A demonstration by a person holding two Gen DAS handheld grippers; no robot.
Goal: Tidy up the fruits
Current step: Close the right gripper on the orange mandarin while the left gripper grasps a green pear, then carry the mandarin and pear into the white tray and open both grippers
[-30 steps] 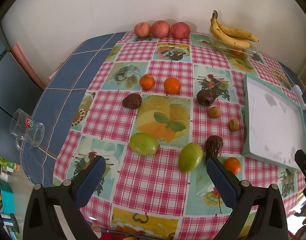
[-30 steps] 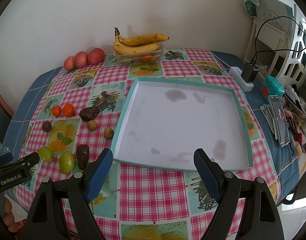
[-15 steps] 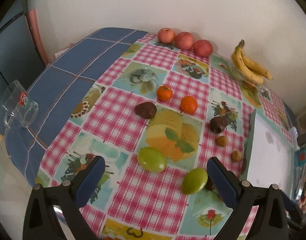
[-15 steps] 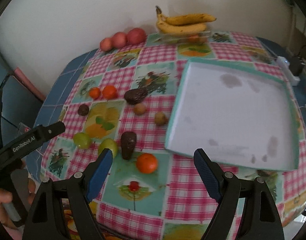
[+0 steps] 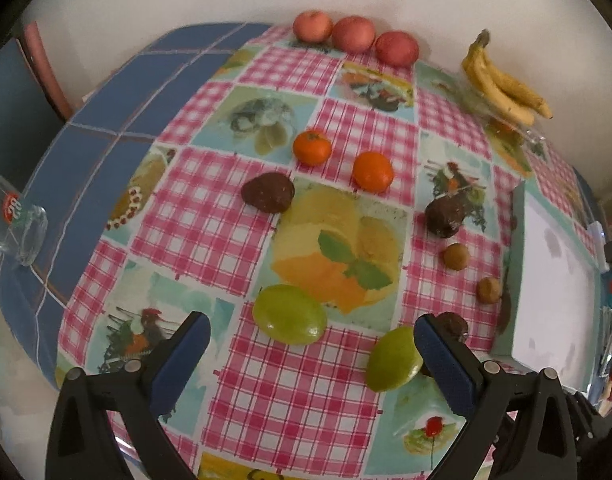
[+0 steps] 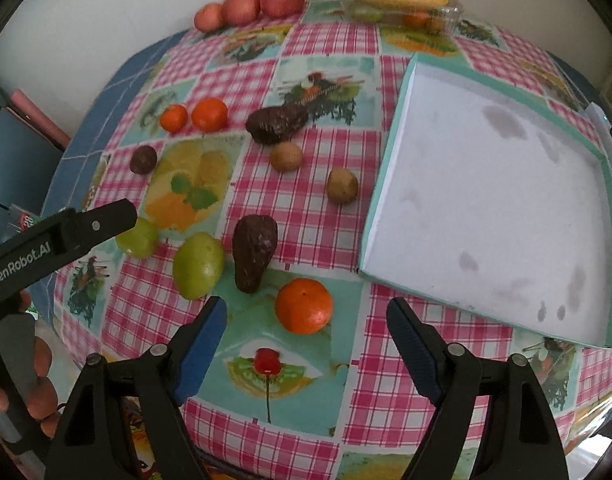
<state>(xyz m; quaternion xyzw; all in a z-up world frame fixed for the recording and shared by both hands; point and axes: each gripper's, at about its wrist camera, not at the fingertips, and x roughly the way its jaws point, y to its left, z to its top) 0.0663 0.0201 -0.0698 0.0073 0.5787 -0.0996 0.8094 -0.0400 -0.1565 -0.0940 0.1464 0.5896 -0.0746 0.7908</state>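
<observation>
Both the left gripper (image 5: 311, 354) and right gripper (image 6: 306, 342) hover above the tabletop (image 6: 345, 408), jaws spread wide, holding nothing.

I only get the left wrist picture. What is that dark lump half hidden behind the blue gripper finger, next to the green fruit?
Observer: The right wrist view shows a dark brown pear-shaped avocado, lying beside the green fruit.
Operator: Is anything else hiding near it?
Observer: Yes, a round orange mandarin sits just ahead of the open right gripper.
Operator: Does the white tray hold any fruit?
Observer: No. The teal-rimmed white tray shows only grey stains.
</observation>
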